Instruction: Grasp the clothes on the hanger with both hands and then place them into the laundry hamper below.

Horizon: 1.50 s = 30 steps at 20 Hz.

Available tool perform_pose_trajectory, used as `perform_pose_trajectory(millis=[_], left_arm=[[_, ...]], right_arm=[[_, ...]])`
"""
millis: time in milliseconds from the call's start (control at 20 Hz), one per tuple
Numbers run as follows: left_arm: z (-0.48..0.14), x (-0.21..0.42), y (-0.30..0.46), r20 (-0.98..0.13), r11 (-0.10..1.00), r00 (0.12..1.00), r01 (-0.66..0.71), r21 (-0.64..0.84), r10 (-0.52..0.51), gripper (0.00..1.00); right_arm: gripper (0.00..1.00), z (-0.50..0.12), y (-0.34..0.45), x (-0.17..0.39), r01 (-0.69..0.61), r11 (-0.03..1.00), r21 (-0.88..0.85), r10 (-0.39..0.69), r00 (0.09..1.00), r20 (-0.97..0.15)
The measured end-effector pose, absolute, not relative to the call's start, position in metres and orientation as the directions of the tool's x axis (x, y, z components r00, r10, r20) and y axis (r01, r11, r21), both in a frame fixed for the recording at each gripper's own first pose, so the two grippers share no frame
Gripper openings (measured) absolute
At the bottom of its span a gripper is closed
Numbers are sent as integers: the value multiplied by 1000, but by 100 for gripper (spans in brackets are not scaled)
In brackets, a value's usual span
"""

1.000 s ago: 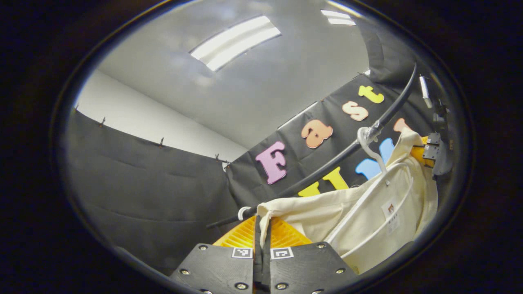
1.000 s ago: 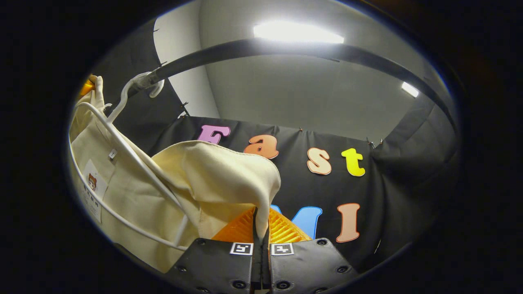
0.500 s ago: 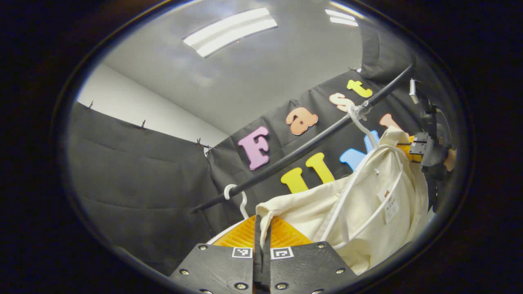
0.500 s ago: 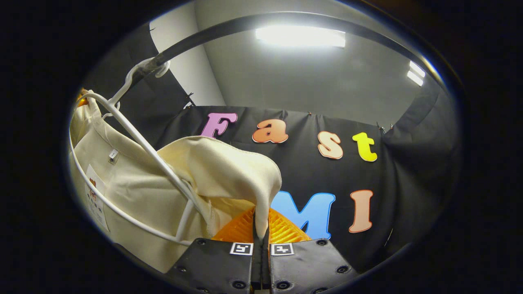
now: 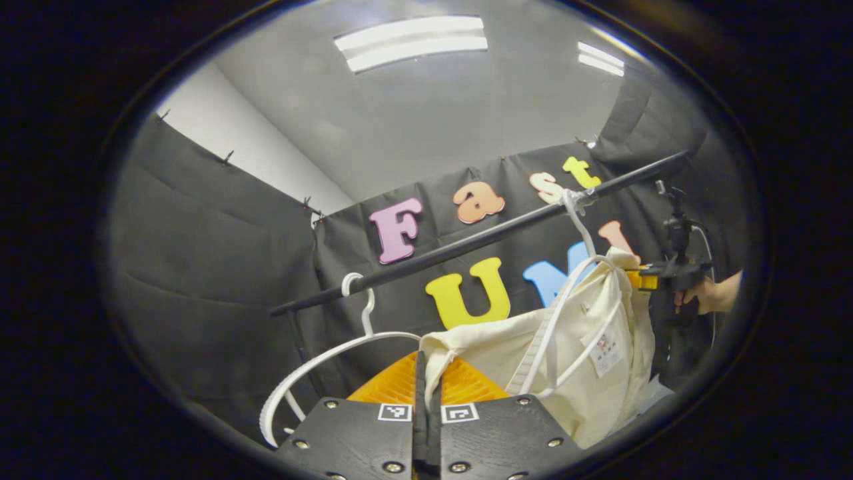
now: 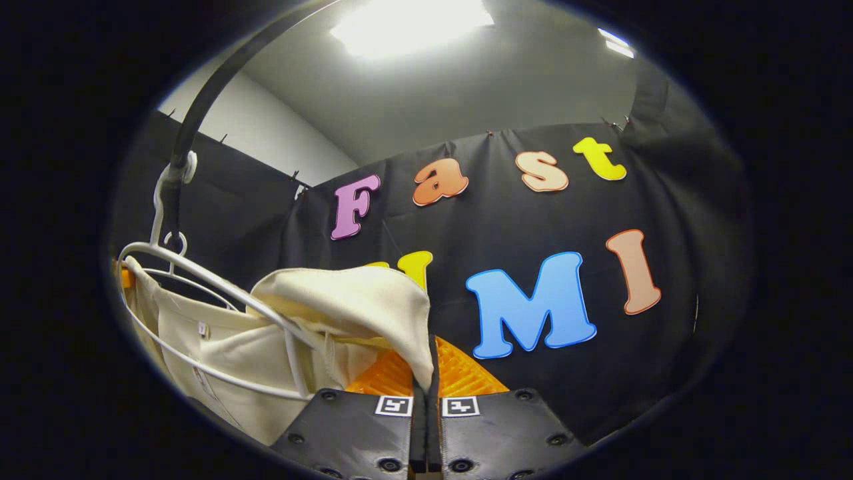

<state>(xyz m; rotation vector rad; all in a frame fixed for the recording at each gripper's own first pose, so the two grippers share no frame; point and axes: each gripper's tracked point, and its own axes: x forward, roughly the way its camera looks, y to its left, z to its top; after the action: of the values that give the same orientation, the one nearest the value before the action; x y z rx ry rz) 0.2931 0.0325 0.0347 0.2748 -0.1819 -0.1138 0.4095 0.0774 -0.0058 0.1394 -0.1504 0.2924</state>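
Under the rail (image 5: 480,241), both tongs, left (image 5: 426,387) and right (image 6: 426,383), pinch the cream garment (image 5: 593,373), seemingly on its hanger (image 5: 566,300).

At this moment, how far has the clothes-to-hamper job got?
Done: both grasps. The left gripper and right gripper each have jaws closed on an edge of the cream garment. In hand: freeing it; the white hanger hooked on the black rail is still threaded through it. Left: pulling it clear and lowering it into the hamper.
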Motion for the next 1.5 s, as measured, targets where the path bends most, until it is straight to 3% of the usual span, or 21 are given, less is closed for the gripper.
perform_pose_trajectory(millis=[150, 400, 550, 750, 900, 1150, 1500], left_arm=[[47, 293, 32, 150, 932, 976, 101, 347, -161, 1], [61, 287, 39, 198, 948, 969, 80, 309, -146, 1], [42, 287, 40, 173, 951, 975, 80, 298, -136, 1], [40, 285, 32, 190, 973, 965, 144, 181, -179, 1], [1, 291, 36, 105, 979, 980, 152, 136, -166, 1], [-82, 274, 5, -5, 976, 985, 169, 139, -170, 1], [-122, 244, -7, -73, 984, 987, 151, 95, -145, 1]], right_arm=[[2, 1, 81, 420, -307, 949, 75, 291, 940, 177], [2, 2, 85, 422, -322, 945, 62, 303, 929, 214], [2, -21, 89, 429, -327, 943, 68, 311, 934, 174], [2, -44, 89, 439, -362, 910, 204, 351, 932, 89], [2, -71, 85, 433, -365, 884, 293, 378, 926, 15], [2, -140, 76, 409, -307, 916, 259, 347, 929, -125], [2, -168, 68, 351, -311, 924, 221, 349, 922, -166]])
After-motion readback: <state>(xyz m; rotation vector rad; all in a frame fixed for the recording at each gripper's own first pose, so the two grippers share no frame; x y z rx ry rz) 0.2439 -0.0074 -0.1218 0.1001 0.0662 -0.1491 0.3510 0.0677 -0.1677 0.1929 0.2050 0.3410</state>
